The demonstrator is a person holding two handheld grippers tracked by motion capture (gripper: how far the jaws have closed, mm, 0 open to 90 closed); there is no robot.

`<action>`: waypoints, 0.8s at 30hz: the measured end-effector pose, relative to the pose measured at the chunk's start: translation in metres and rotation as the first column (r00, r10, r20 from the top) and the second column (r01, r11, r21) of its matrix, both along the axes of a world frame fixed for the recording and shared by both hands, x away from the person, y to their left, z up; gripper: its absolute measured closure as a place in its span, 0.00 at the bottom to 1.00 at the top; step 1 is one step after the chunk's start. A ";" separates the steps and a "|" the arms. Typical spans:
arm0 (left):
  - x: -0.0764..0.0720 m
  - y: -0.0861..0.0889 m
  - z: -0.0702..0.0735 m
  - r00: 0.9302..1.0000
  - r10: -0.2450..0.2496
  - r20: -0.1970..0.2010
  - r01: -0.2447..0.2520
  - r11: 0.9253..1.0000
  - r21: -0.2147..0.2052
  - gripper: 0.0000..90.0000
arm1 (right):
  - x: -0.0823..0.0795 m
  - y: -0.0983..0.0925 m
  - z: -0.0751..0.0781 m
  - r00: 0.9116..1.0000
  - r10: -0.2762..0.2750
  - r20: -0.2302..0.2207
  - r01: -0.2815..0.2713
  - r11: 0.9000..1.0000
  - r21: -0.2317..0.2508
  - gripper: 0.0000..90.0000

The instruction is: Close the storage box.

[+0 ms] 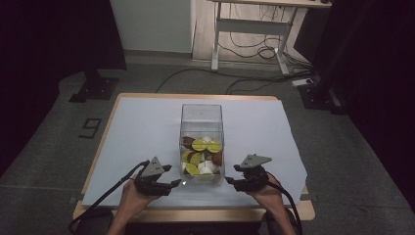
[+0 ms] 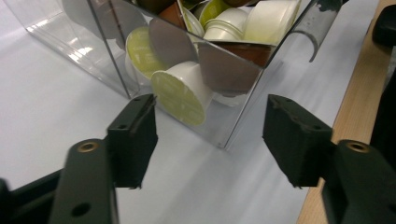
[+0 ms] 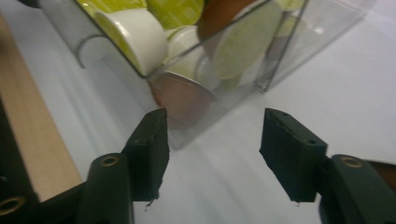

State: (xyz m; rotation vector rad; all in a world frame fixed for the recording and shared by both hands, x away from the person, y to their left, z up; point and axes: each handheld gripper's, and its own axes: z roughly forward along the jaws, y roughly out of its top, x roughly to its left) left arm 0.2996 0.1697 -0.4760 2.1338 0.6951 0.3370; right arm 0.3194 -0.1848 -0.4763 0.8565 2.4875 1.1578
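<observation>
You had brought the left gripper (image 1: 172, 175) and right gripper (image 1: 232, 174), both half-open and empty, to the near corners of the capsule-filled clear box (image 1: 202, 117) mid-table; clamping those corners would follow.

One clear box (image 1: 201, 117) — two tools

No legible text anywhere

Open tongs (image 2: 210, 135), clear box (image 2: 224, 126) corner, coffee capsules (image 2: 180, 91)
</observation>
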 end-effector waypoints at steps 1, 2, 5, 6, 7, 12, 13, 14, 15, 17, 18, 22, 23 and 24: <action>0.000 -0.001 0.000 1.000 -0.005 -0.001 0.005 1.000 0.000 0.42 | -0.001 0.001 0.000 1.000 0.009 -0.002 -0.009 1.000 -0.004 0.51; 0.000 -0.001 0.000 1.000 -0.005 -0.001 0.005 1.000 0.000 0.44 | -0.001 0.001 0.000 1.000 0.009 -0.002 -0.009 1.000 -0.004 0.51; 0.000 -0.004 0.001 1.000 -0.016 0.000 0.016 1.000 0.004 0.47 | -0.002 0.002 0.000 1.000 0.019 -0.009 -0.019 1.000 -0.003 0.56; 0.000 -0.005 0.001 1.000 -0.024 -0.003 0.024 1.000 0.002 0.47 | -0.002 0.002 0.001 1.000 0.021 -0.009 -0.021 1.000 -0.003 0.57; 0.000 -0.006 0.001 1.000 -0.025 -0.006 0.025 1.000 -0.001 0.50 | -0.003 0.003 0.001 0.999 0.034 -0.010 -0.034 0.999 -0.004 0.59; 0.002 -0.008 0.000 0.999 -0.039 -0.023 0.039 0.999 0.000 0.58 | -0.005 0.006 0.003 0.998 0.069 -0.011 -0.068 0.997 0.020 0.67; 0.002 -0.008 0.000 0.999 -0.042 -0.027 0.042 0.999 -0.001 0.59 | -0.006 0.007 0.003 0.997 0.075 -0.007 -0.075 0.997 0.022 0.69; 0.002 -0.008 0.000 0.999 -0.042 -0.027 0.042 0.999 -0.001 0.60 | -0.006 0.007 0.003 0.997 0.075 -0.007 -0.075 0.997 0.022 0.69; 0.002 -0.008 0.000 0.999 -0.045 -0.026 0.045 0.999 -0.001 0.63 | -0.006 0.008 0.004 0.996 0.087 -0.004 -0.087 0.996 0.022 0.73; 0.002 -0.009 0.000 0.999 -0.048 -0.026 0.048 0.999 0.000 0.65 | -0.007 0.009 0.004 0.996 0.086 -0.001 -0.086 0.996 0.019 0.74; 0.002 -0.009 0.000 0.998 -0.051 -0.025 0.051 0.999 0.001 0.66 | -0.007 0.010 0.004 0.996 0.091 0.000 -0.091 0.996 0.019 0.76; 0.001 -0.010 0.000 0.998 -0.064 -0.029 0.064 0.998 0.003 0.75 | -0.007 0.013 0.004 0.995 0.101 0.000 -0.101 0.995 0.011 0.79; 0.001 -0.010 0.000 0.998 -0.064 -0.029 0.064 0.998 0.003 0.75 | -0.007 0.013 0.004 0.995 0.101 0.000 -0.101 0.995 0.011 0.79; 0.002 -0.010 -0.001 0.997 -0.065 -0.034 0.065 0.998 0.006 0.76 | -0.007 0.012 0.004 0.995 0.101 -0.002 -0.100 0.995 0.011 0.80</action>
